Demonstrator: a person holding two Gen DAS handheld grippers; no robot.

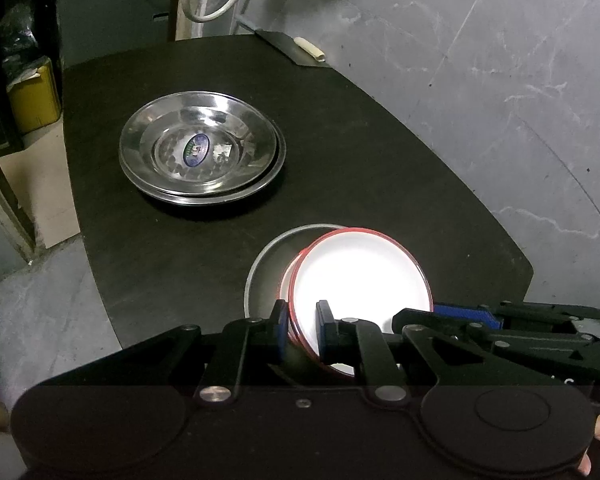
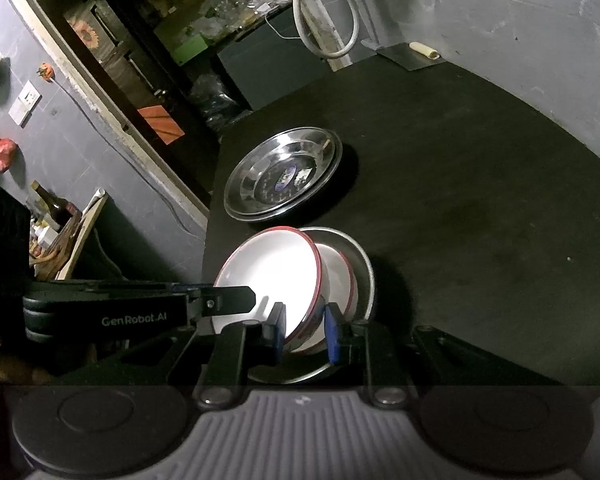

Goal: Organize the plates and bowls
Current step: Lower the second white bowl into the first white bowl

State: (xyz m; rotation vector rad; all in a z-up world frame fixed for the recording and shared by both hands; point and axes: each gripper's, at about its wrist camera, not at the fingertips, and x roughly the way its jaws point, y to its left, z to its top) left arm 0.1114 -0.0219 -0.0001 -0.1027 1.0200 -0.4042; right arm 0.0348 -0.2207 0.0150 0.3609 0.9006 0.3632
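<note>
Left gripper [image 1: 303, 330] clamps the red-rimmed white bowl's [image 1: 360, 276] near rim; right gripper [image 2: 304, 330] pinches its opposite rim. Glare washes out the inside. A second red-rimmed bowl [image 2: 340, 276] underneath, a grey plate [image 2: 364, 264] below, half hidden. Black table [image 1: 360, 152], grey wall. Two steel plates [image 1: 198, 148] stacked farther back.

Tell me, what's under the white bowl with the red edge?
Under the top white bowl sits a second red-rimmed white bowl, and both rest in a grey metal plate. Both grippers pinch the top bowl's rim. The plate's middle is covered.
</note>
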